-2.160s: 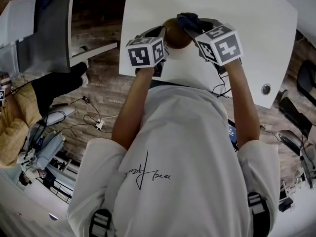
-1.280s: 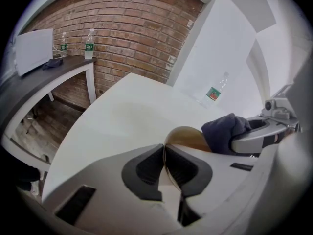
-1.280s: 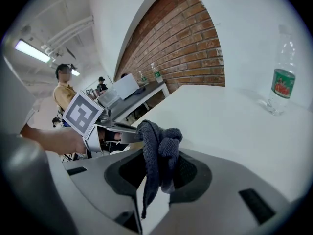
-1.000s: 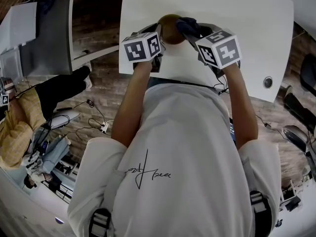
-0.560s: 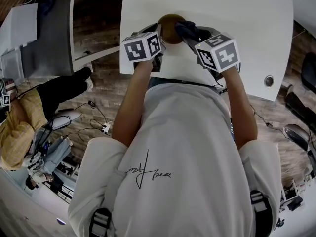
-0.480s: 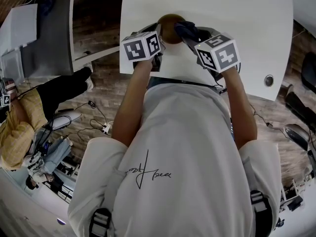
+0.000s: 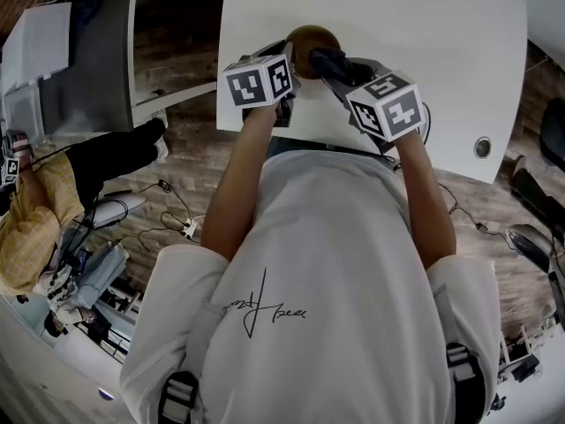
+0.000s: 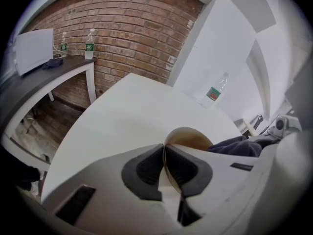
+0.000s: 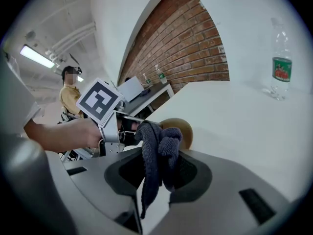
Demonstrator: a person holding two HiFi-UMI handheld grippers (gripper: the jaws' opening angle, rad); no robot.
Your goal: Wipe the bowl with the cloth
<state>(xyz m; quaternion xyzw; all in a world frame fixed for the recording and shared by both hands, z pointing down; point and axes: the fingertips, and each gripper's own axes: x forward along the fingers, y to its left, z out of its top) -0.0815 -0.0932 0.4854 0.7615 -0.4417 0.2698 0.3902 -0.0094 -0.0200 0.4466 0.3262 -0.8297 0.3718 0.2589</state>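
A brown wooden bowl [image 7: 309,42] is held up on its side above the white table [image 7: 441,69]. My left gripper [image 8: 164,166] is shut on the bowl's [image 8: 188,138] thin rim, which runs between the two dark pads. My right gripper [image 9: 159,173] is shut on a dark blue-grey cloth [image 9: 156,151]. The cloth [image 7: 331,60] presses against the bowl [image 9: 180,131] from the right. In the left gripper view the cloth [image 8: 234,146] bulges out of the bowl's open side.
A plastic water bottle [image 9: 279,65] stands on the far part of the table, also seen as a bottle [image 8: 215,91] in the left gripper view. A dark desk [image 8: 44,77] with two bottles runs along the brick wall. Another person [image 7: 35,228] sits at the left.
The right gripper and the cloth have shifted a little left and down against the bowl. The left gripper and the bowl have stayed nearly where they were.
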